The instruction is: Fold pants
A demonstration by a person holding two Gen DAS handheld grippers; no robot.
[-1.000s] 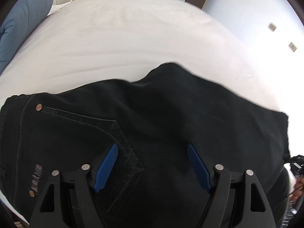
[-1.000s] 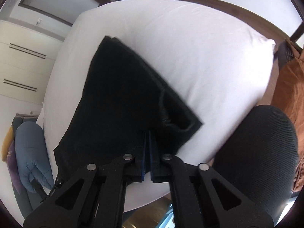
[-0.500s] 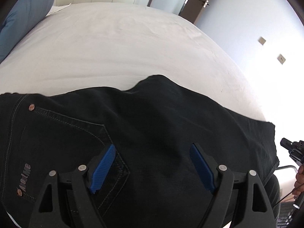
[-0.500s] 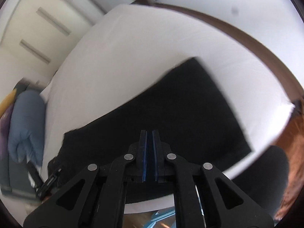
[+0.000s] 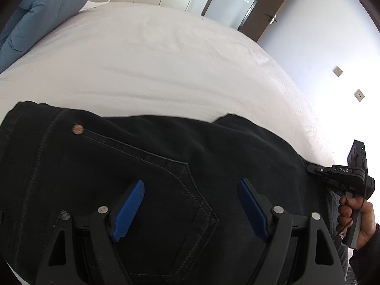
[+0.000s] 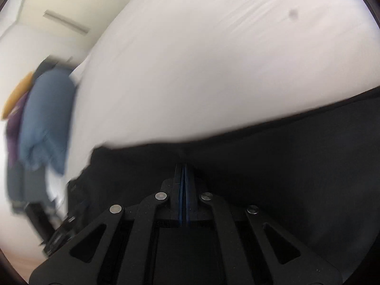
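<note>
Left wrist view: our left hand-held gripper (image 5: 190, 204) hovers spread wide over the black pants (image 5: 166, 166); our right hand-held gripper (image 6: 183, 185) is clenched on their edge. Past that edge, bare white bed (image 5: 154, 66) reaches a blue pillow (image 5: 45, 11).

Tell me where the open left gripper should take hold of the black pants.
Probably the waistband corner at the far left of the black pants, from the side, one finger slid under it. The left gripper hangs open over the flat back pocket, which offers no fold to pinch; the edge does.
</note>
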